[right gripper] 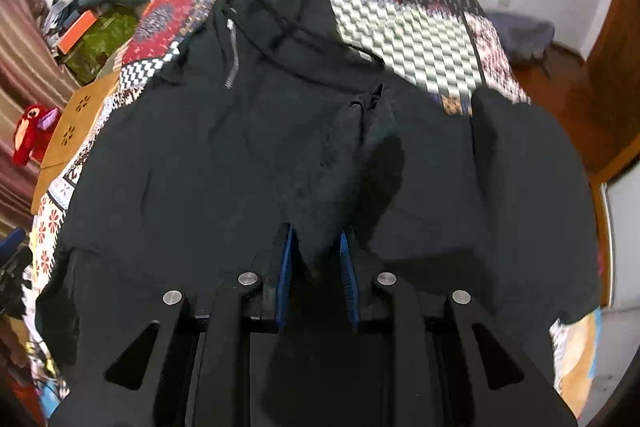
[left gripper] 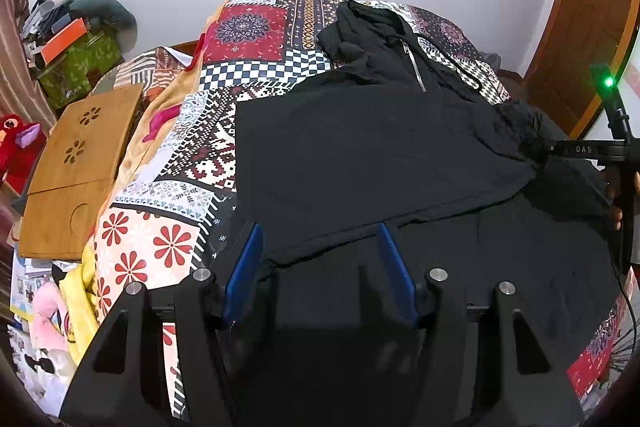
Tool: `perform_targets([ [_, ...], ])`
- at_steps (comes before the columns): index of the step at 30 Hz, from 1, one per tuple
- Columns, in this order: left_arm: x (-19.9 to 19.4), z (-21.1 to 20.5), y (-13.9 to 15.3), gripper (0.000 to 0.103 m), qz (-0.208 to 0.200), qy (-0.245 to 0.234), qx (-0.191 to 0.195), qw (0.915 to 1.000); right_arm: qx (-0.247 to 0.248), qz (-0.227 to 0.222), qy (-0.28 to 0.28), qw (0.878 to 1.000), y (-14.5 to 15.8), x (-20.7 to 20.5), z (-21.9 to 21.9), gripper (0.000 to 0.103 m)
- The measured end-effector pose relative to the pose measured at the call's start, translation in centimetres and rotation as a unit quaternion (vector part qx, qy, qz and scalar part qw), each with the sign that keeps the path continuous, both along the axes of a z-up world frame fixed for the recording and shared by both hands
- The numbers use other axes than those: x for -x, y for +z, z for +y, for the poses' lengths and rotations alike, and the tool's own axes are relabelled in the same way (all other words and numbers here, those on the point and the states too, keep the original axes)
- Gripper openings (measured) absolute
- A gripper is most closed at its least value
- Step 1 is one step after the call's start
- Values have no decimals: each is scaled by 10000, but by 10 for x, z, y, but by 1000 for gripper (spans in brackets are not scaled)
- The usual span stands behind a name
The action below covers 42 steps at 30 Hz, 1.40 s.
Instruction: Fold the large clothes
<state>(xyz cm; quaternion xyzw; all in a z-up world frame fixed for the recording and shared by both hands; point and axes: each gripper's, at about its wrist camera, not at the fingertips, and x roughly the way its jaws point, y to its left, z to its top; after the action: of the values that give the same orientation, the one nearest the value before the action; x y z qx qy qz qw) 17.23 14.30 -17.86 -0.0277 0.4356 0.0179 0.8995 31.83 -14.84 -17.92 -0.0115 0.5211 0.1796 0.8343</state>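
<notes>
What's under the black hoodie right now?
The black hoodie lies on a patchwork bedspread, which shows around its edges. Whatever lies beneath its middle is covered.

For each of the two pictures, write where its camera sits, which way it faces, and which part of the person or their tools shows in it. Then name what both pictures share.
Left wrist view: on the left hand-held gripper, facing down over the black hoodie on the patchwork bedspread; the right hand-held gripper shows at the right edge.
Right wrist view: on the right hand-held gripper, facing down; its jaws pinch hoodie cloth.
Shared: hoodie, bedspread, wooden tray, red plush toy.
</notes>
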Motion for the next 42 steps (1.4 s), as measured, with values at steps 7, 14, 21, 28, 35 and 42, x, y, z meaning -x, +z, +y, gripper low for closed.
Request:
perform_targets([
  [7, 2, -11, 4, 59, 5, -63, -89, 9999, 246, -166, -116, 9995, 18, 17, -25, 21],
  [14, -3, -34, 20, 59, -132, -207, -192, 9995, 203, -706, -441, 9963, 60, 36, -61, 37],
  [21, -18, -66, 42, 64, -349, -403, -252, 9983, -136, -1209, -880, 9887, 102, 50, -104, 59],
  [28, -45, -98, 58, 68, -595, -630, -215, 9960, -405, -1149, -1491, 9813, 97, 54, -162, 60],
  [35, -70, -130, 45, 68, -500, -876, -75, 9949, -788, -311, -2091, 9742, 45, 34, -204, 60],
  [42, -80, -143, 20, 68, -239, -1019, -147, 9944, -1616, 603, -2599, 9501, -15, 7, -228, 60],
])
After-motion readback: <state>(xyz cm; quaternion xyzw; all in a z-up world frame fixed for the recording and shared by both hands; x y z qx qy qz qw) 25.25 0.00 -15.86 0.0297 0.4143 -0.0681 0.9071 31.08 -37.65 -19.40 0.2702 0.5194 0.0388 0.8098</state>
